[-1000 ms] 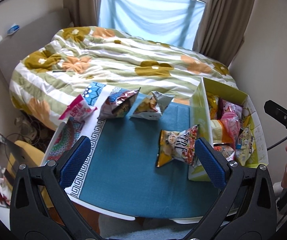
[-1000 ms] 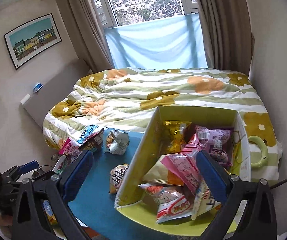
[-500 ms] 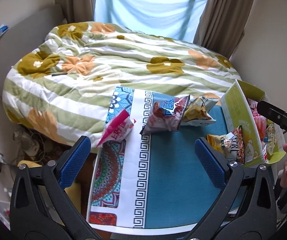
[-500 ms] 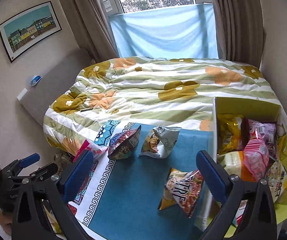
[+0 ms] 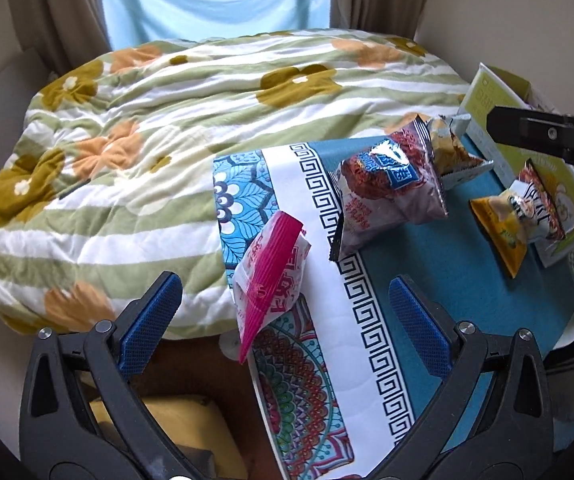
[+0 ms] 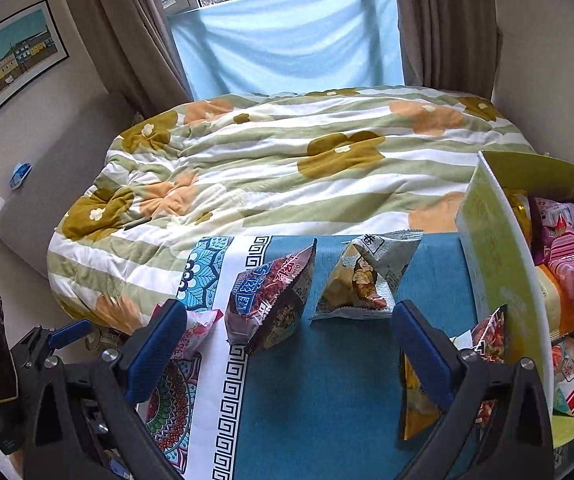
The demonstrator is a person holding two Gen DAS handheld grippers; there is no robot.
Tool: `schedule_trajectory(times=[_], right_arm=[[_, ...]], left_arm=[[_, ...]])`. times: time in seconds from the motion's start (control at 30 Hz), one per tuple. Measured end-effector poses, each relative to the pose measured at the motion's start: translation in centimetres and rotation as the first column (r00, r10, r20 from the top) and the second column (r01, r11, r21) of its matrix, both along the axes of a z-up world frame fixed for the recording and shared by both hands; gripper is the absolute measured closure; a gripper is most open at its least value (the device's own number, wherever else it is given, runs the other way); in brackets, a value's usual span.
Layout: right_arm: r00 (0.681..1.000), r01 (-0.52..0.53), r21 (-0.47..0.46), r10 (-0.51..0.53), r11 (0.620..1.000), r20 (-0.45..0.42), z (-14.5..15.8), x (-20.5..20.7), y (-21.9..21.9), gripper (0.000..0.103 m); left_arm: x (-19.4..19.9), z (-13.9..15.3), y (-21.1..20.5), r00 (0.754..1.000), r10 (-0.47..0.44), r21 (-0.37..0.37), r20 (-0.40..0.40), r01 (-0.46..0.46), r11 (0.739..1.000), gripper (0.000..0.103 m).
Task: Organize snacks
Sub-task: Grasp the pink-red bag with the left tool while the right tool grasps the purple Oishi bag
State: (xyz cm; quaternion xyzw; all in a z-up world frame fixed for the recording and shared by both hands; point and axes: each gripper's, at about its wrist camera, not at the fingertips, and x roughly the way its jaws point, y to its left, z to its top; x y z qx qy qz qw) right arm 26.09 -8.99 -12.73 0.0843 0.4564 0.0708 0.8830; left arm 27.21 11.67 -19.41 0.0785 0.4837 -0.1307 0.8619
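Left wrist view: left gripper (image 5: 285,312) has its jaws spread, empty, above the pink snack packet (image 5: 271,276) at the tablecloth's (image 5: 467,280) left edge. Right gripper (image 6: 289,342) is likewise spread and empty. Purple noodle packet (image 6: 271,292) and grey packet (image 6: 365,278) stand near the far edge; the orange packet (image 6: 483,344), partly hidden behind a finger, leans against the yellow-green box (image 6: 491,264). The box is cut off at right. A floral duvet (image 6: 287,168) lies beyond.

Four snack bags (image 6: 271,300) on the cloth-covered table (image 6: 319,400), box (image 6: 495,264) of snacks at right, bed (image 6: 287,160) behind
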Motion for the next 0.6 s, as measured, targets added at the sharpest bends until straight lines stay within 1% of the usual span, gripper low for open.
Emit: schedule_trajectory(times=[0.13, 0.37, 0.43, 0.5, 0.6], right_arm=[[1.000, 0.016, -0.020, -0.016, 1.000, -0.022, -1.9, 1.0, 1.2, 0.001], [0.999, 0.027, -0.031, -0.028, 0.999, -0.043, -4.7, 2.6, 2.8, 0.001], [0.998, 0.025, -0.041, -0.027, 0.999, -0.053, -5.4, 3.1, 3.3, 0.001], [0.998, 0.020, -0.041, -0.022, 0.999, -0.062, -6.0, 3.5, 3.6, 0.001], [0.998, 0.015, -0.047, -0.018, 0.999, -0.062, -6.5, 4.0, 4.1, 0.001]], left_arm=[[1.4, -2.4, 0.0, 0.999, -0.047, 0.014, -0.021, 0.047, 0.999, 0.006], [3.4, -5.9, 0.1, 0.994, -0.082, 0.013, -0.069, 0.083, 0.996, 0.011], [3.7, -6.5, -0.1, 0.992, -0.094, 0.013, -0.081, 0.095, 0.995, 0.015], [3.9, -7.0, -0.4, 0.991, -0.106, 0.023, -0.086, 0.108, 0.994, 0.026], [4.3, -7.5, -0.8, 0.990, -0.117, 0.045, -0.083, 0.121, 0.992, 0.035]])
